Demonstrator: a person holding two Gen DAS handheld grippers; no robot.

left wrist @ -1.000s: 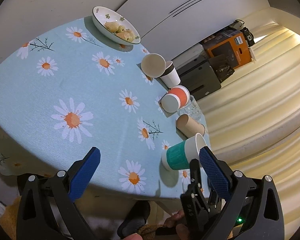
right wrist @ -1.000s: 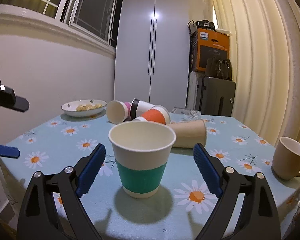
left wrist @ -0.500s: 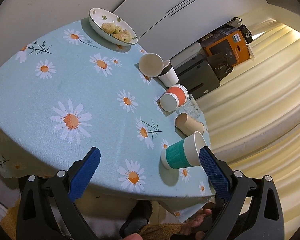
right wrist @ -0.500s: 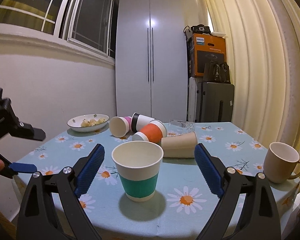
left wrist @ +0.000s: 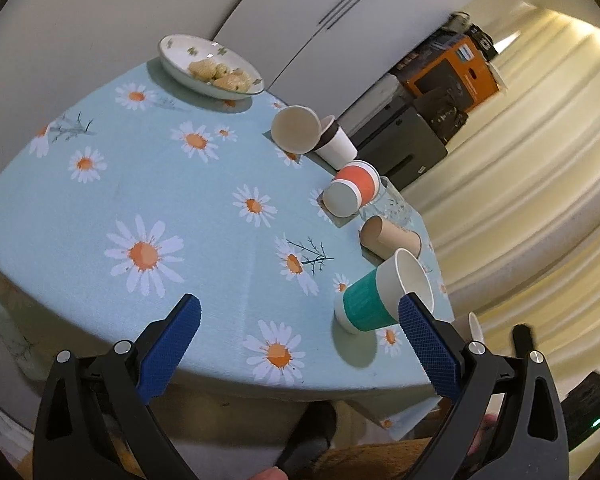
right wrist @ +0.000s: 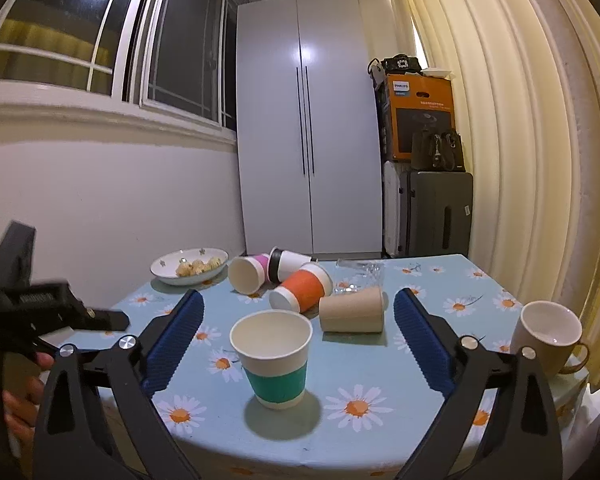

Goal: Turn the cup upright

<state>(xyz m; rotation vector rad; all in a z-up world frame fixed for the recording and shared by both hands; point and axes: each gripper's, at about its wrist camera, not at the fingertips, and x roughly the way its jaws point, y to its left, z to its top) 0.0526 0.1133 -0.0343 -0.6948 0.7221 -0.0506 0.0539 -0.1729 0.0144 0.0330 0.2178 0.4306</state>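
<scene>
Nearest to me, my right gripper [right wrist: 296,340] has its blue pads spread wide and grips nothing, pulled back at the near edge of the table [right wrist: 440,412]. My left gripper [left wrist: 300,344] is likewise wide apart and empty, hovering off the table's edge.

Just beyond the right gripper's pads stands the teal cup [right wrist: 274,358], upright on its base near the table's front edge, its long axis vertical and its open mouth facing the ceiling. No pad touches it.

Off to the right, near the table's right edge, sits a beige mug [right wrist: 548,338], also upright. Behind the teal cup a plain brown cup [right wrist: 352,314] lies on its side. Past that an orange cup [right wrist: 302,292] lies tipped, then a pink cup [right wrist: 248,274] and a white cup with a dark band [right wrist: 290,264], both on their sides. A clear glass [right wrist: 358,276] stands beside them. Farthest left is a bowl of food [right wrist: 190,266].
</scene>
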